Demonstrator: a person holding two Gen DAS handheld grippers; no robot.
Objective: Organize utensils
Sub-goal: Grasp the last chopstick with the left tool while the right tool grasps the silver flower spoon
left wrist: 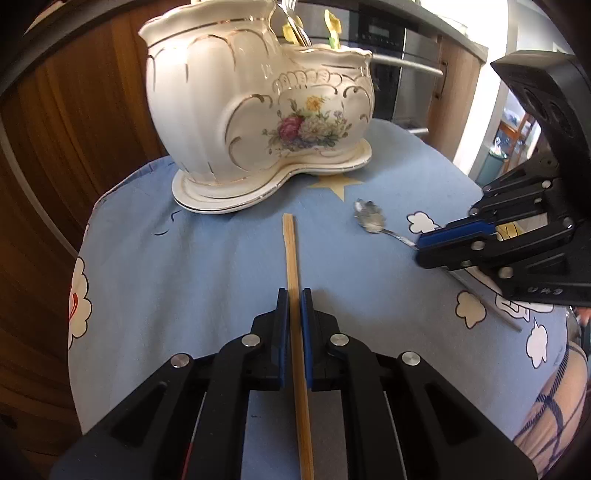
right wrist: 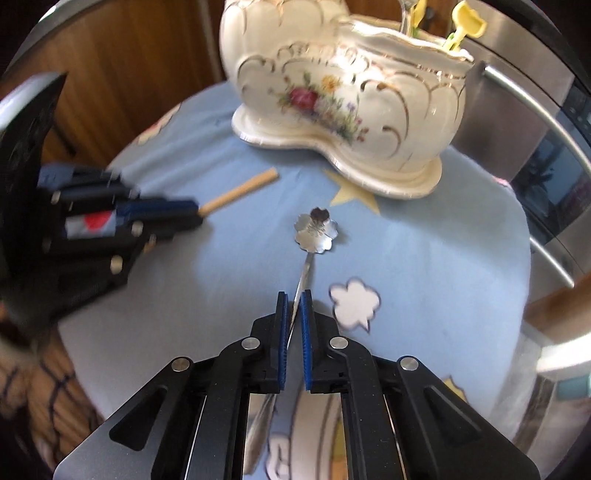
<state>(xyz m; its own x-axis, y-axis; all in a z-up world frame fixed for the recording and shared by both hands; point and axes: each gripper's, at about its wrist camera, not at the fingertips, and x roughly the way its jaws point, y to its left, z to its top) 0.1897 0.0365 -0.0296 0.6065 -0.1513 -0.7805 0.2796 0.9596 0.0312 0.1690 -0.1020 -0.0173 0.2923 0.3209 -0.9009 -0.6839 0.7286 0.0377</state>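
My left gripper (left wrist: 294,295) is shut on a wooden chopstick (left wrist: 290,251) that points ahead toward the holder; it also shows in the right wrist view (right wrist: 242,194). My right gripper (right wrist: 294,297) is shut on the handle of a silver flower-shaped spoon (right wrist: 316,232), whose bowl lies over the blue cloth; the spoon also shows in the left wrist view (left wrist: 369,219). A white porcelain utensil holder (left wrist: 258,107) with gold trim and painted flowers stands at the back on its saucer (left wrist: 207,192), holding metal cutlery and yellow utensils (left wrist: 332,26). It also shows in the right wrist view (right wrist: 351,85).
The table is covered by a blue cloth (left wrist: 184,258) with cloud and star prints. A second thin stick (left wrist: 495,306) lies under the right gripper (left wrist: 421,245). A steel oven (left wrist: 399,74) stands behind, wooden cabinets (left wrist: 66,129) to the left.
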